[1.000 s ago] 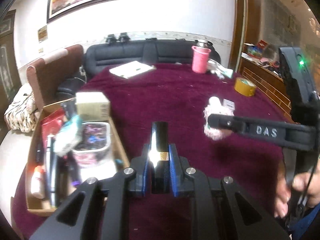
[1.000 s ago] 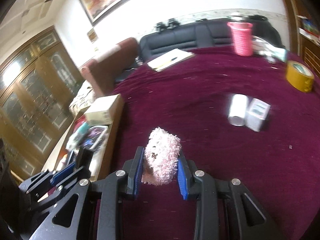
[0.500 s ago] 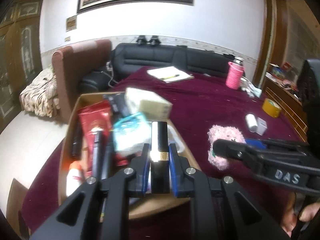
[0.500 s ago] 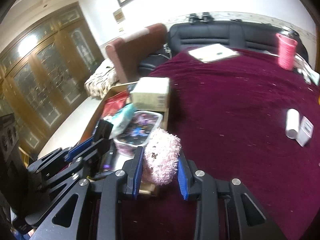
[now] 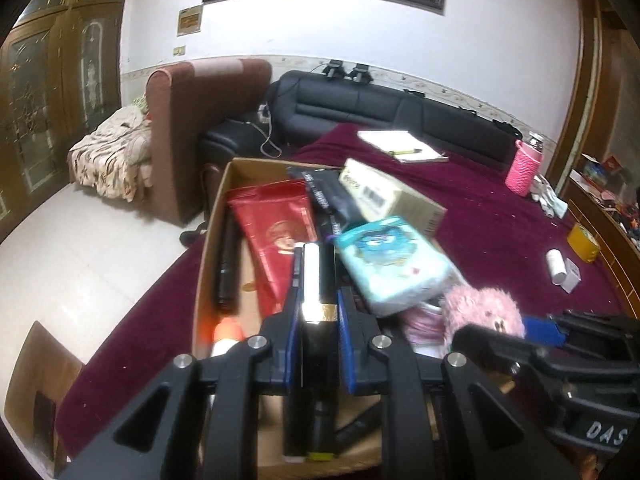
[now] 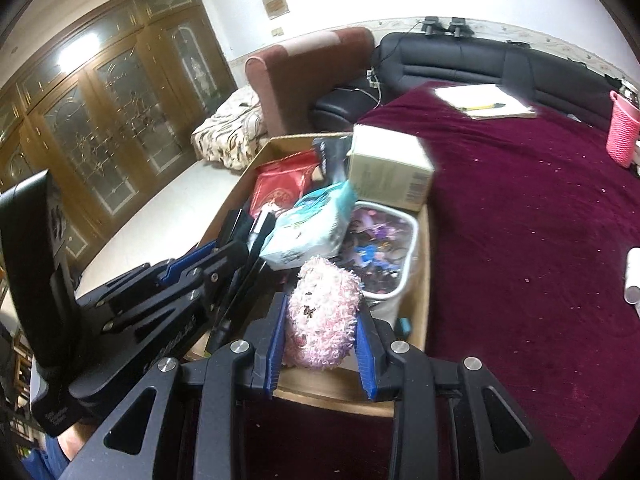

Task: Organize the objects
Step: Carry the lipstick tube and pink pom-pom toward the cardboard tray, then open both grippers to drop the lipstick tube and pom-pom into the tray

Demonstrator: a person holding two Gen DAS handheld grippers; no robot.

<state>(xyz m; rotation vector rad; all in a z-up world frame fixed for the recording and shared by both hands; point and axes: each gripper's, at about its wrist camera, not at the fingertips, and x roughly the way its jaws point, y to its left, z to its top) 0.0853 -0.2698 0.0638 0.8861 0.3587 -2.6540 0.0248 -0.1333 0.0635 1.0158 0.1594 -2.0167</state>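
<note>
Hovering low in the centre of the left wrist view, the left gripper (image 5: pixel 318 316) pinches a slim black tube with a gold band (image 5: pixel 316 300) over the crammed cardboard box (image 5: pixel 208 240), whose red pouch (image 5: pixel 276 224) and pale blue packet (image 5: pixel 394 264) lie just beyond the tips. At the bottom centre of the right wrist view, the right gripper (image 6: pixel 320 332) squeezes a fluffy pink toy (image 6: pixel 322 316) above the box's near edge, just in front of a clear tub of trinkets (image 6: pixel 384 248). Both sit on the maroon cloth (image 6: pixel 520 220) filling the right of that frame.
</note>
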